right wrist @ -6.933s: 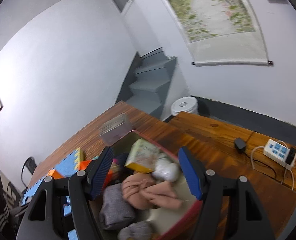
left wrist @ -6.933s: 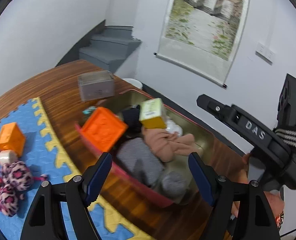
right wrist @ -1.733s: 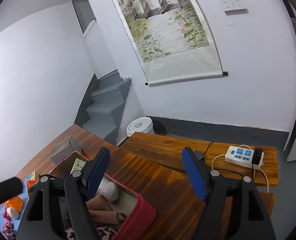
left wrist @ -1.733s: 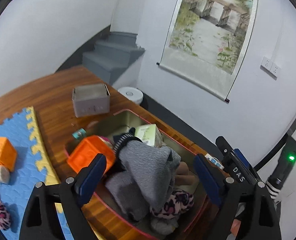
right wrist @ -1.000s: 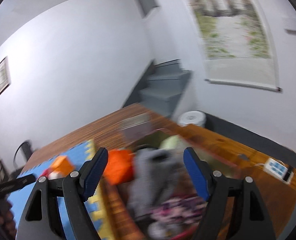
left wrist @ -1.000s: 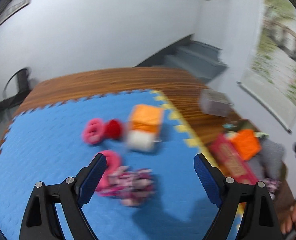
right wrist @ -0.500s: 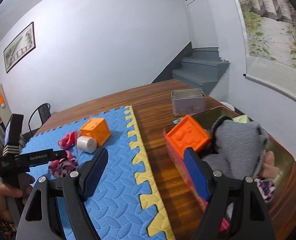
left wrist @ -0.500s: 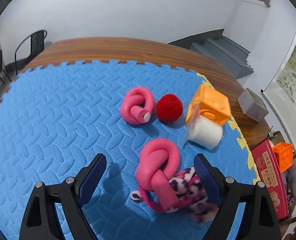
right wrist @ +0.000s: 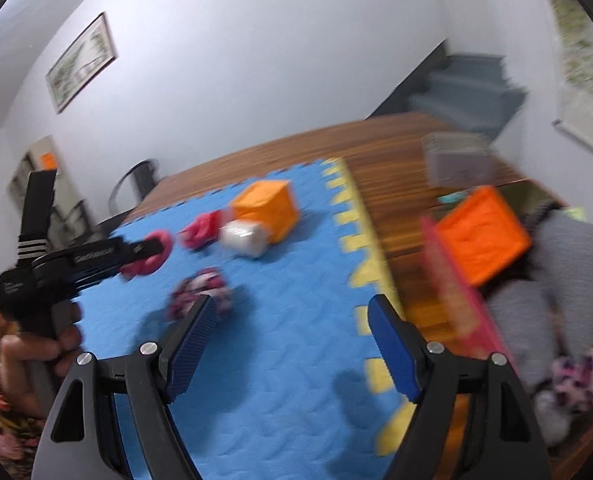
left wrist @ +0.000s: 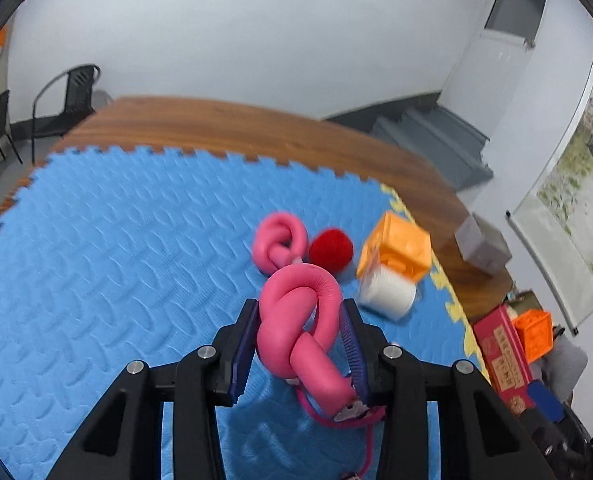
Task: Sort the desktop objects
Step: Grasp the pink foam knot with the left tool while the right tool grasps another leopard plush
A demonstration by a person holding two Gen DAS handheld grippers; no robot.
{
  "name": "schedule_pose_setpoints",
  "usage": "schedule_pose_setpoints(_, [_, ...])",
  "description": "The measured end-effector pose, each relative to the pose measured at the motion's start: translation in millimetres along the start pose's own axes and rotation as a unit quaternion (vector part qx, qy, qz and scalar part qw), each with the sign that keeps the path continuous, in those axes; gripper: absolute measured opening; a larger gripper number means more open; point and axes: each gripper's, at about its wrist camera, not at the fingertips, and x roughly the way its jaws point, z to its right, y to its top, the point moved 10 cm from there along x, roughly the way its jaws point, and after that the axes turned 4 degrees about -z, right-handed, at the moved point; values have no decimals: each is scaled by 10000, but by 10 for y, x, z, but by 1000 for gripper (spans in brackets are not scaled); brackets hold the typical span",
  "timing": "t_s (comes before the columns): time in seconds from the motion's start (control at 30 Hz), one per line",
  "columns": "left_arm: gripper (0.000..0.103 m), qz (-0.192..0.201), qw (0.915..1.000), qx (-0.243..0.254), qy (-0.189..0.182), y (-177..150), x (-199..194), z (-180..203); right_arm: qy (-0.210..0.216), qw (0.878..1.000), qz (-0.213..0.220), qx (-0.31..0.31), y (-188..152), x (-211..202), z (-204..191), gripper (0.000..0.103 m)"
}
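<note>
My left gripper has its jaws closing on a pink knotted foam tube, and both blue pads touch its sides. Beyond it on the blue foam mat lie a second pink knot, a red pompom, an orange cube and a white roll. In the right wrist view my right gripper hangs open over the mat, holding nothing. A leopard-print scrunchie lies by its left fingertip. The left gripper shows there at the left with the pink tube.
A red tin box at the right holds another orange cube, grey cloth and other items. A small grey box stands on the wooden table behind it. A person's hand grips the left handle.
The left jaws have come in from wide apart onto the pink knotted tube, and the gripper has moved closer to it. The right gripper has swung left and lower over the mat.
</note>
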Motion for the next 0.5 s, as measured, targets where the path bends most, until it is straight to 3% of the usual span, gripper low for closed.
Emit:
schedule_pose_setpoints(0.17, [42, 191, 9995, -75, 237, 91, -36, -130, 621, 9954, -661, -301, 32, 337, -471, 81])
schedule_pose_setpoints(0.33, [42, 181, 9992, -202, 303, 150, -5, -217, 362, 9924, -1094, -440, 38, 844, -644, 81])
schedule_pose_setpoints(0.37, [42, 185, 9991, -201, 318, 151, 2, -222, 333, 9915, -1196, -382, 29, 943, -643, 79])
schedule_pose_setpoints(0.5, [42, 205, 9990, -197, 341, 160, 1, -232, 467, 9882, -1438, -251, -56, 1171, -671, 56])
